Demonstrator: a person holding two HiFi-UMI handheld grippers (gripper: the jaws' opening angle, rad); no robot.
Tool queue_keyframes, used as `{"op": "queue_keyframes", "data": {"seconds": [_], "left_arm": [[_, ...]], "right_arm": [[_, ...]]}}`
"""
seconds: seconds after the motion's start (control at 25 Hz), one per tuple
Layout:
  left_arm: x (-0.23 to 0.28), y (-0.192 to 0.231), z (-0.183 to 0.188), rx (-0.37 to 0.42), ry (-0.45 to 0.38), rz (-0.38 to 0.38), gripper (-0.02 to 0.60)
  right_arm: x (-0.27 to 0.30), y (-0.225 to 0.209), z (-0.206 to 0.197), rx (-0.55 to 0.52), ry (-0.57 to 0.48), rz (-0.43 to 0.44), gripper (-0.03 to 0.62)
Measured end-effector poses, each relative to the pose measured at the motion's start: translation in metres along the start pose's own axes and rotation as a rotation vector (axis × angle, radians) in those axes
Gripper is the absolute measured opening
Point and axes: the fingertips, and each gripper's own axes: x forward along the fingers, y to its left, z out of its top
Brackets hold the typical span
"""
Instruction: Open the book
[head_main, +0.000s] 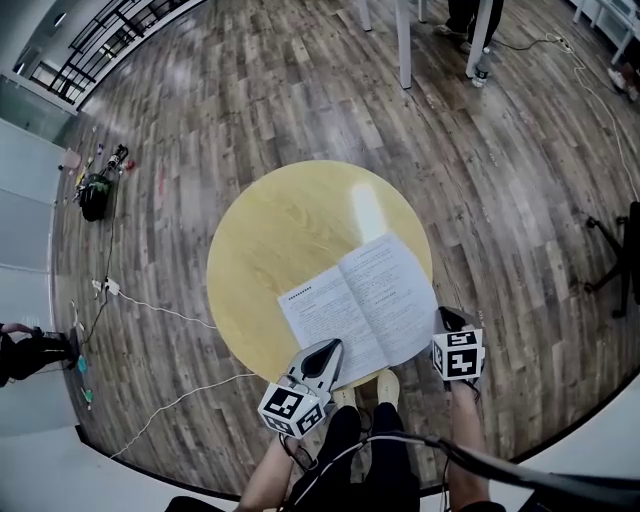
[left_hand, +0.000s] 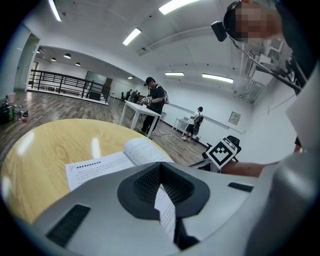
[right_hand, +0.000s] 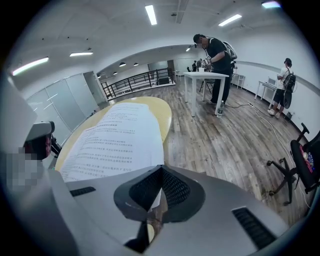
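Book (head_main: 360, 300) open on table (head_main: 270, 220); left tool (head_main: 330, 348), right tool (head_main: 444, 320) pinching page edges.

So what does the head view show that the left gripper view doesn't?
Only the head view: the whole round table from above, white cables across the floor, and a dark bag. Only the left gripper view: ceiling lights, the far white wall, and the left gripper with its jaws closed on a page edge. Both: the open book on the table and the right gripper.
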Motion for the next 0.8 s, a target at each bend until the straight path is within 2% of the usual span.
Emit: {"op": "queue_keyframes", "data": {"seconds": [0.2,0.44,0.8], "left_arm": [[-0.001,0.0,-0.004,-0.007,0.003,0.003,-0.005],[-0.008,-0.004,0.0,-0.008,-0.004,0.004,-0.005],[-0.019,-0.009,0.012,0.005,-0.035,0.006,-0.005]], "right_arm": [[0.001,-0.001,-0.001,0.002,0.001,-0.003,0.005],[-0.01,-0.002,0.01,-0.002,-0.048,-0.022,0.005],[-0.027,0.001,0.016,-0.022,-0.062,-0.029,0.005]]}}
